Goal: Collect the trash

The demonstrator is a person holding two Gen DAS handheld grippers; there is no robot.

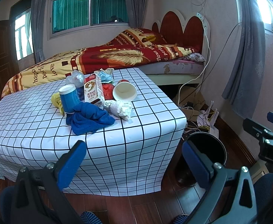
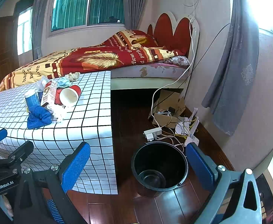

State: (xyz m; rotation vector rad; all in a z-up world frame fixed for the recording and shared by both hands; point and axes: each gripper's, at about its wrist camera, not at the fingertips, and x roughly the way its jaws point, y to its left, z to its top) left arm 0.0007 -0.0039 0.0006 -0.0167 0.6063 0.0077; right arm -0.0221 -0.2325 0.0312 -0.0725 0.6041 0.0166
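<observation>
A pile of trash sits on the checked table (image 1: 136, 130): a blue cup (image 1: 69, 98), a milk carton (image 1: 93, 90), a tipped red paper cup (image 1: 124, 93), crumpled white tissue (image 1: 119, 109), a blue cloth (image 1: 89, 117) and a clear plastic bottle (image 1: 75, 79). The same pile appears in the right wrist view around the red cup (image 2: 69, 96) and blue cloth (image 2: 39, 117). A black bin (image 2: 159, 168) stands empty on the floor right of the table. My left gripper (image 1: 134, 160) is open, well short of the pile. My right gripper (image 2: 138, 162) is open above the bin.
A bed (image 1: 117, 56) with a red and yellow quilt lies behind the table. Cables, a power strip (image 2: 152, 132) and a cardboard box (image 2: 169, 108) clutter the floor by the right wall. Grey curtains (image 2: 229, 65) hang there. The floor is dark wood.
</observation>
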